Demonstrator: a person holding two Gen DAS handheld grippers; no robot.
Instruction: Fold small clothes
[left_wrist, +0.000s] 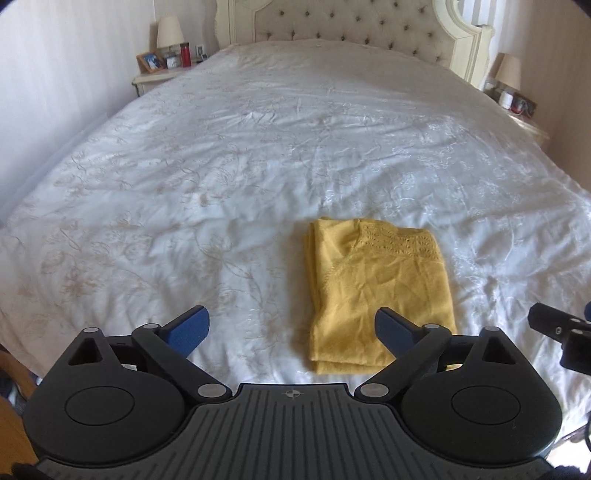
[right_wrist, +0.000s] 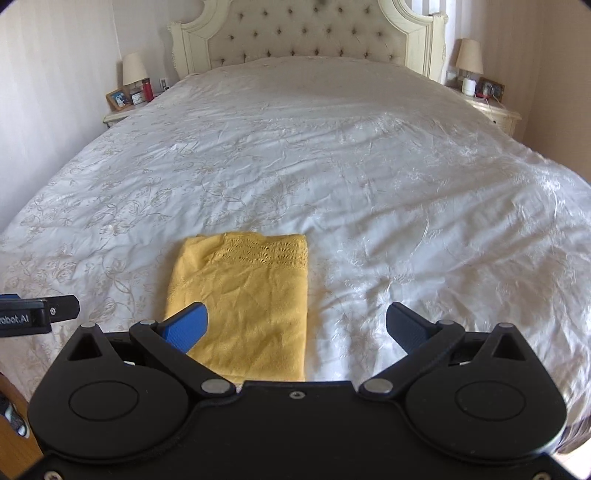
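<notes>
A small yellow garment (left_wrist: 373, 288) lies folded into a neat rectangle near the foot of the white bed (left_wrist: 258, 147), its lace-trimmed edge turned toward the headboard. My left gripper (left_wrist: 291, 325) hovers above the bed just left of the garment, jaws wide apart and empty. In the right wrist view the same yellow garment (right_wrist: 243, 295) sits low and left of centre. My right gripper (right_wrist: 297, 325) hangs over its right edge, open, with nothing between its blue pads (right_wrist: 188, 326). Each gripper shows at the edge of the other's view.
The bedspread (right_wrist: 369, 166) is white with pale embroidered flowers and runs to a tufted cream headboard (right_wrist: 306, 33). Bedside tables with lamps stand on both sides: left lamp (right_wrist: 133, 68), right lamp (right_wrist: 470, 55). A wooden surface (left_wrist: 11, 435) shows at lower left.
</notes>
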